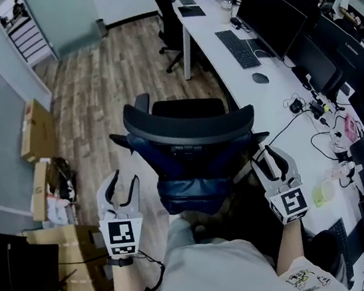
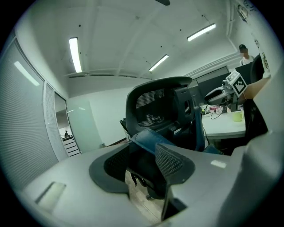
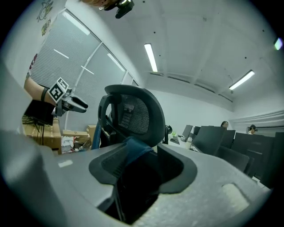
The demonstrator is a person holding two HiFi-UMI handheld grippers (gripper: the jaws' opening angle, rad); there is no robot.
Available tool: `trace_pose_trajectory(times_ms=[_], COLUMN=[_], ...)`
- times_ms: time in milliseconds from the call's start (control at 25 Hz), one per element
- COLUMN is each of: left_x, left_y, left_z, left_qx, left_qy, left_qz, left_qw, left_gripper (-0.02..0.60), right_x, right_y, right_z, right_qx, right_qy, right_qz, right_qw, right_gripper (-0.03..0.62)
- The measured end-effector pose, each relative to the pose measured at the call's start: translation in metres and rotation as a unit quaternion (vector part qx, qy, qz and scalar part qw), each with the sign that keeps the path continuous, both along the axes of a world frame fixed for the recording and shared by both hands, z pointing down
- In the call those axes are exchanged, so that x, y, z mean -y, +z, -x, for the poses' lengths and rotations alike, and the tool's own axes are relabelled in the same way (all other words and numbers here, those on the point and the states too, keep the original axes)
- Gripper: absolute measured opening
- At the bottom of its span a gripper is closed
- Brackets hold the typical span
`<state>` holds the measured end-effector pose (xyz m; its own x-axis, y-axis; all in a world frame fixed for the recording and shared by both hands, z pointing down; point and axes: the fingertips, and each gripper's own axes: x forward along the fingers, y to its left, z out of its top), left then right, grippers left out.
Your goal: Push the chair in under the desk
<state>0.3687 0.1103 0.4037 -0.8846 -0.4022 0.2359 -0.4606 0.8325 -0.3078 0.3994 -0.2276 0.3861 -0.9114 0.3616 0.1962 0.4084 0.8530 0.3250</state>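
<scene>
A black mesh office chair [image 1: 190,130] with a blue cloth [image 1: 188,191] hanging on its back stands just in front of me, its back toward me. It stands out from the long white desk [image 1: 213,53] on the right. My left gripper [image 1: 122,185] hangs open beside the chair's left side, nothing between its fingers. At the chair's right side, near the armrest [image 1: 262,138], my right gripper [image 1: 273,160] is open too and holds nothing. The left gripper view shows the chair [image 2: 155,106] beyond the parted jaws. In the right gripper view the chair [image 3: 133,111] fills the middle.
Keyboard [image 1: 237,47], mouse [image 1: 260,77], monitors [image 1: 270,8], cables and a green cup [image 1: 324,192] sit on the desk. A second black chair [image 1: 166,9] stands farther along it. Cardboard boxes [image 1: 35,128] line the left wall. Wood floor lies open ahead left.
</scene>
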Motion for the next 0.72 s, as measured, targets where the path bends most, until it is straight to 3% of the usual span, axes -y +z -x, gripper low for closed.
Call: trace_pose_trajectory(times_ms=[400, 720], left_x=[-0.012, -0.013], left_y=[0.011, 0.034], left_z=[0.042, 0.075], left_qx=[0.008, 0.013], left_qy=[0.024, 0.064], left_qz=[0.063, 0.139], left_qw=[0.9977, 0.9882], left_gripper=[0.239, 0.288], right_x=[0.016, 0.022], right_y=[0.007, 0.020], right_z=[0.018, 0.036], right_qx=[-0.009, -0.021], right_qy=[0.014, 0.001], right_qz=[-0.043, -0.102], right_qw=[0.999, 0.995], right_gripper=[0.262, 0.273])
